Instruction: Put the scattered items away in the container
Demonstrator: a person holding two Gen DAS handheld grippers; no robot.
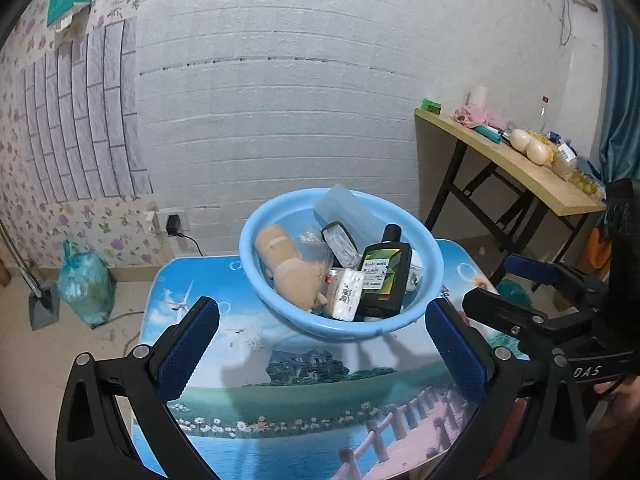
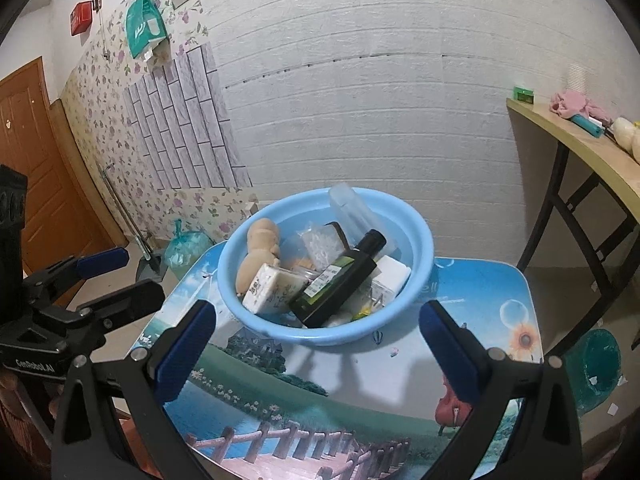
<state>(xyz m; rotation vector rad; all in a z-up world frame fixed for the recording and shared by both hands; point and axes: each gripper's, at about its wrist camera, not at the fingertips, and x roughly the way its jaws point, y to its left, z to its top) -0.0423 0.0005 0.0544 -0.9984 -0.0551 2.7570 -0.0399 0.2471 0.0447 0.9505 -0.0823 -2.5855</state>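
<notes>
**Both grippers empty, items sitting in basin**

Your left gripper (image 1: 320, 344) hangs above the near part of the small printed table (image 1: 280, 392), jaws spread wide, nothing between them. Your right gripper (image 2: 316, 348) does the same, jaws apart and empty, beside the left one; each shows at the edge of the other's view.

Blue basin (image 1: 276, 304) sits on the table's far half, just beyond both sets of fingertips. Inside it: tan plush toy (image 1: 288, 268) at left, white wrapped block (image 1: 346, 294) at the near side, dark bottle (image 1: 384, 280) leaning across the right half, a clear plastic case (image 1: 348, 212) propped on the far rim, small bags and packets underneath. Table surface near you carries only shadows.

Around you: wooden side table (image 1: 540, 180) at right against the white wall, cluttered with a pink cloth (image 1: 476, 116) and other small things. Tied bluish bag (image 1: 84, 288) and a dustpan (image 1: 42, 308) on the floor at far left. Brown door (image 2: 36, 168) at left in the right wrist view.
</notes>
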